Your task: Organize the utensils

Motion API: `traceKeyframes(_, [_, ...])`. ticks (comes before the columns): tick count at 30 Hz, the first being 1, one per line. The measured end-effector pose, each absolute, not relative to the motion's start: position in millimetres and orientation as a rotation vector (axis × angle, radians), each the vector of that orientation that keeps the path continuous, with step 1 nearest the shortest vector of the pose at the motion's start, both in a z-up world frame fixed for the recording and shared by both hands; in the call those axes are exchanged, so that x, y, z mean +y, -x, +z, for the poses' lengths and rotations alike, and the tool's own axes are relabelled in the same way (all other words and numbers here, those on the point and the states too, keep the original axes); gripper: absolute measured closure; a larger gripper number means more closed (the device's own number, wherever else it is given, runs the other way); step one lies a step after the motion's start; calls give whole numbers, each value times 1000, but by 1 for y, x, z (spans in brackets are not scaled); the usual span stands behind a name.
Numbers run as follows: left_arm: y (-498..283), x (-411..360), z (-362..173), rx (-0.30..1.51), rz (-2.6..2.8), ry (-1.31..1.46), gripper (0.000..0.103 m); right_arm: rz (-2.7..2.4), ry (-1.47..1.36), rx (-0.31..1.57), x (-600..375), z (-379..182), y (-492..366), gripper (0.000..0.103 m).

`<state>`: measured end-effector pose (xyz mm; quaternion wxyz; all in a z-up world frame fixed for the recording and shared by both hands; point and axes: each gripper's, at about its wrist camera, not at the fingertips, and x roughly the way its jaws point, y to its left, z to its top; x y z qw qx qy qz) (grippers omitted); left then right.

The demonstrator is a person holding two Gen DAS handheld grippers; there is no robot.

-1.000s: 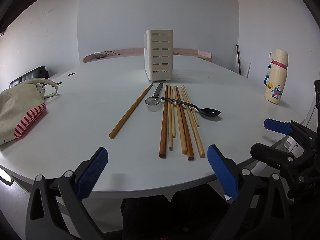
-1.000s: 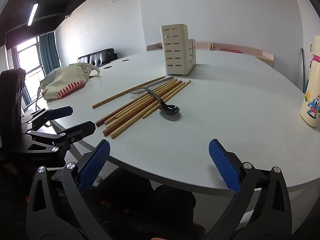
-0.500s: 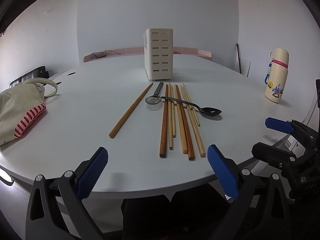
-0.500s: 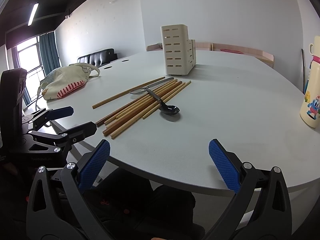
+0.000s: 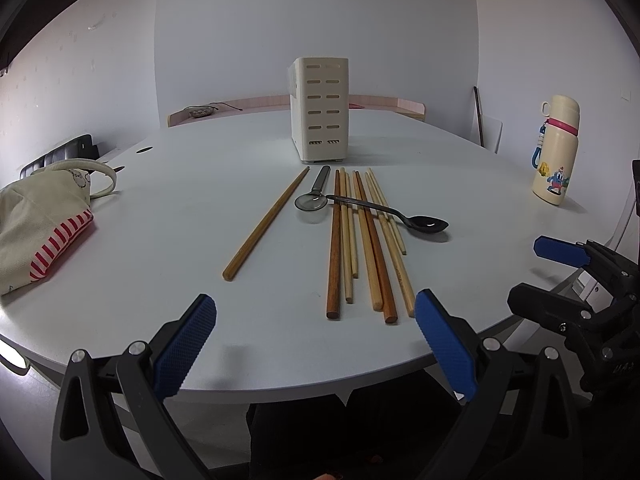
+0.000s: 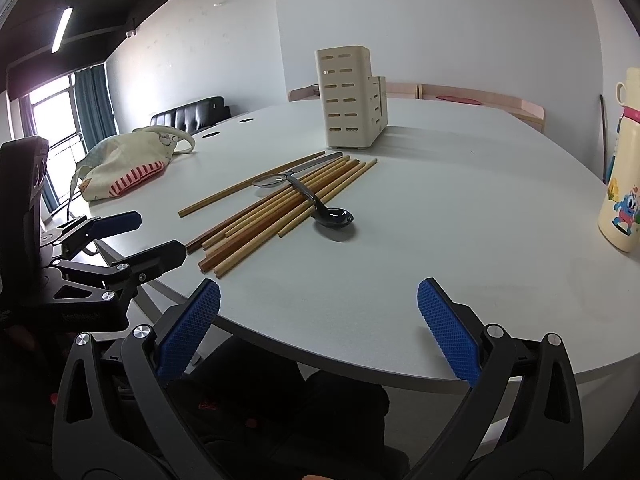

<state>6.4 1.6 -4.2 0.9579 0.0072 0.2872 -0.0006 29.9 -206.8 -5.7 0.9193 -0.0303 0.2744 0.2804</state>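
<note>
Several wooden chopsticks (image 5: 362, 240) (image 6: 280, 208) lie side by side on the white table (image 5: 180, 208). One chopstick (image 5: 267, 221) lies apart to their left. A black spoon (image 5: 424, 224) (image 6: 334, 217) rests across the bundle, and a metal spoon (image 5: 314, 199) (image 6: 276, 180) lies beside it. Behind them stands a cream slotted utensil holder (image 5: 320, 110) (image 6: 350, 98). My left gripper (image 5: 314, 340) hangs open at the table's near edge, empty. To its right, my right gripper (image 6: 320, 324) is open too and holds nothing.
A cream cloth bag (image 5: 40, 216) (image 6: 128, 160) with red stripes lies at the left. A cream bottle (image 5: 556, 156) (image 6: 622, 176) with a cartoon print stands at the right. A black sofa (image 6: 188, 112) stands behind the table.
</note>
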Motion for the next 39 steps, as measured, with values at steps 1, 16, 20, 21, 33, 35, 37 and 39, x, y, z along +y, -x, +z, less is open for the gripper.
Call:
traceKeyframes(1, [-7,2,-4,581,-2,-18,5,577,59,564,-207,-5,-31,8])
traceKeyframes(16, [-41,13,27,543,-55,-127,5,571,-41,583,-211,19,-76,16])
traceKeyframes(20, [-60,16,37,538,-62,-206,10,531,-50,642,-206,17,-97,30])
traceKeyframes(21, [-66,18,40,543,-64,-219,12,520,-58,659,-205,16,-103,33])
traceKeyframes(33, [-165,27,50,699,-197,-311,54,504,-218,863,-203,-7,-144,70])
traceKeyframes(35, [-185,31,43,759,-211,-278,61,505,-232,871,-203,-7,-145,71])
traceKeyframes(37, [-202,34,36,807,-216,-262,64,513,-226,874,-201,-6,-145,73])
traceKeyframes(39, [-214,34,29,845,-225,-255,65,515,-223,882,-198,-5,-145,76])
